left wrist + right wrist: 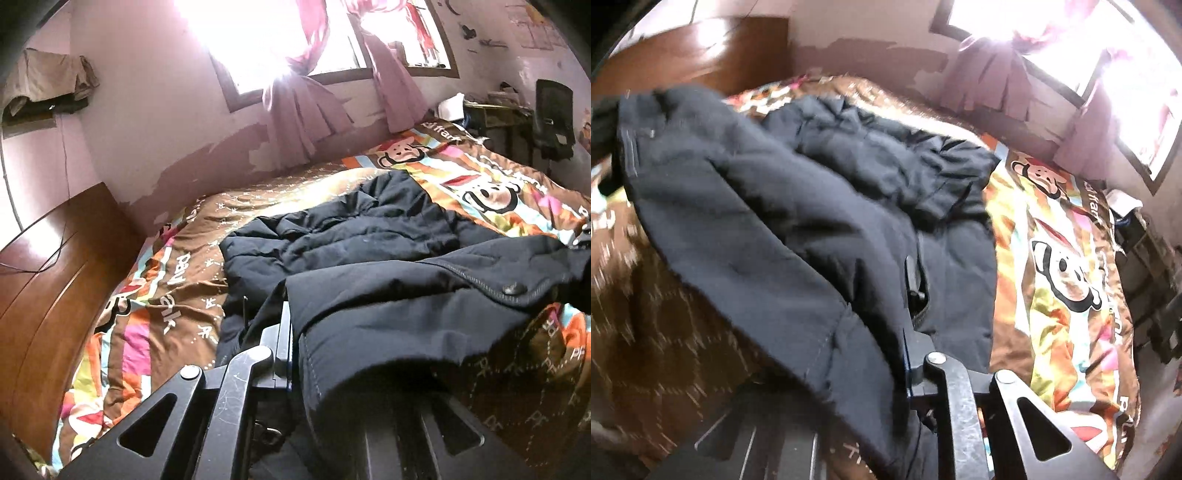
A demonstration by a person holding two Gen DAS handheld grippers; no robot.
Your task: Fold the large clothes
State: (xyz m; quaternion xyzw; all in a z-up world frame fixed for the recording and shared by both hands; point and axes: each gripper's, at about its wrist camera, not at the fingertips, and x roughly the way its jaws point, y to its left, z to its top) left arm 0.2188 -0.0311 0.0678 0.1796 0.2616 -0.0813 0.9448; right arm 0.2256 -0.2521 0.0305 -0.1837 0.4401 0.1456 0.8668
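You are handling one dark padded jacket (pixel 369 236), and it lies across the middle of the bed (pixel 177 280), its far half crumpled toward the wall edge, its near hem lifted off the cover toward you.

Your left gripper (pixel 291 332) is pressed together on the hem at the jacket's left end; the cloth drapes over the near finger and hides the pinch itself. Your right gripper (pixel 908 350) is clamped on the hem at the other end, just below a zip pull (pixel 914 280), with fabric folded over its left finger. Between the two the hem hangs in a shallow sag above the bed's near edge.

Expect this to be soft but bulky: quilted filling, so it bends anywhere yet springs back and will not hold a crease by itself. It looks moderately heavy for cloth, and the smooth shell is likely to slip in a thin pinch. The stitched hem and the placket with the snap (pixel 511 288) are the firmest, thickest lines, so those are your best holds; I judge the padded panels too puffy to grip securely. Keep both ends level, or the weight will probably slide toward the lower gripper and drag the far half askew.
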